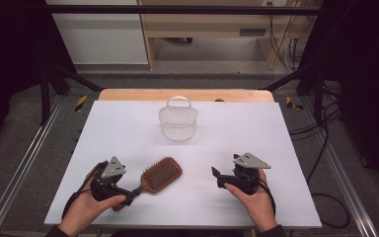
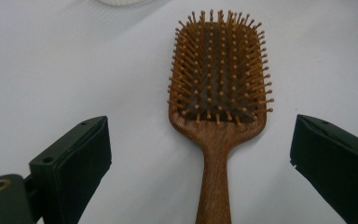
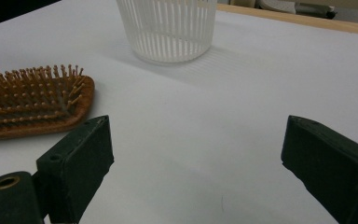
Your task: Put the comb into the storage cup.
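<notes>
My left gripper (image 2: 200, 154) has its jaws spread wide apart, and the handle of the wooden paddle hairbrush (image 2: 217, 93) runs up between them without touching either one. In the left gripper view the handle rises from 6 o'clock and the bristled head sits at 12, bristles up, flat on the white worktop (image 2: 74, 70). A sliver of the white basket's base shows at the top edge, toward 11 o'clock.

My right gripper (image 3: 196, 158) also has its jaws wide apart, with nothing between them but bare worktop (image 3: 242, 107). From there the hairbrush head (image 3: 32, 100) lies at about 10 o'clock, well clear of the jaws, and the white slatted plastic basket (image 3: 168, 28) stands upright at 12 o'clock, farther off.

In the high view my left hand (image 1: 86, 205) holds the left gripper (image 1: 131, 192) at the near left of the worktop (image 1: 276, 128), pointing toward 2 o'clock along the hairbrush (image 1: 160, 174), whose handle end lies at the jaw tips. My right hand (image 1: 254, 197) holds the right gripper (image 1: 217, 177) at the near right, jaws pointing toward 9 o'clock at the brush, apart from it. The basket (image 1: 177, 121), its handle up, stands at 12 o'clock from the brush, well apart, near the far edge.
</notes>
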`<control>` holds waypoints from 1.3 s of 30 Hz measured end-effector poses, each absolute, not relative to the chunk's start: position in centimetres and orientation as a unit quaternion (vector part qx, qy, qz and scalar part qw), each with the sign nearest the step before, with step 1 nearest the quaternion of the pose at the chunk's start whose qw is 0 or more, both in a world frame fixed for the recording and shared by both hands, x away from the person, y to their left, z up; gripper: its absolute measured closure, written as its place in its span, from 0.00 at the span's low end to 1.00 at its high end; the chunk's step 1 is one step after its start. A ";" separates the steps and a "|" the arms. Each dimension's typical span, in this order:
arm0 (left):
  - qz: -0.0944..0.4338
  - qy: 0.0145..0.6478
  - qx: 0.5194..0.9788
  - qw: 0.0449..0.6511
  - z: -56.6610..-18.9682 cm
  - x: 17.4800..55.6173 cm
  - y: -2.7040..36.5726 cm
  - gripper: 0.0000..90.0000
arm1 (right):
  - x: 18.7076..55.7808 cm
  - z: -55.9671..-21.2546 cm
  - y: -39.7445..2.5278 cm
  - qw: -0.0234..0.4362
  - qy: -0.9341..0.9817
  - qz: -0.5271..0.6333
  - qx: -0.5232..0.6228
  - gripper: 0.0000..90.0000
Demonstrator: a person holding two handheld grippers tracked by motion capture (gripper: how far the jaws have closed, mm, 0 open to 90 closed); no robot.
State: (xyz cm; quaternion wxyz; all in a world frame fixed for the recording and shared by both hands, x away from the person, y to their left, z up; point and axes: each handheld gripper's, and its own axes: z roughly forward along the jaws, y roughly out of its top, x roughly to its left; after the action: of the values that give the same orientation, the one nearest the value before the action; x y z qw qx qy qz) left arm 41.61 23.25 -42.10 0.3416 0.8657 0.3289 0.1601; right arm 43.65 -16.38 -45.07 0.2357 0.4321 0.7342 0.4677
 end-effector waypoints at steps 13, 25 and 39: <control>0.115 0.326 0.895 0.284 -44.1 42.9 22.4 0.09 | 43.8 -45.7 -16.4 0.231 0.739 0.455 0.440 0.11; 0.098 0.316 0.907 0.262 -44.7 43.5 22.0 0.20 | 43.9 -45.8 -16.4 0.228 0.742 0.451 0.441 0.12; 0.064 0.312 0.917 0.242 -45.3 43.5 21.3 0.57 | 43.9 -45.8 -16.4 0.226 0.744 0.449 0.440 0.12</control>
State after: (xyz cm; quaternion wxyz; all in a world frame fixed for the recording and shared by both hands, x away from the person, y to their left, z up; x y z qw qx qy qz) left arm 43.48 21.28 -45.35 0.2423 0.9166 0.3115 0.0636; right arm 43.89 -16.38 -45.83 0.2261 0.4398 0.7444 0.4487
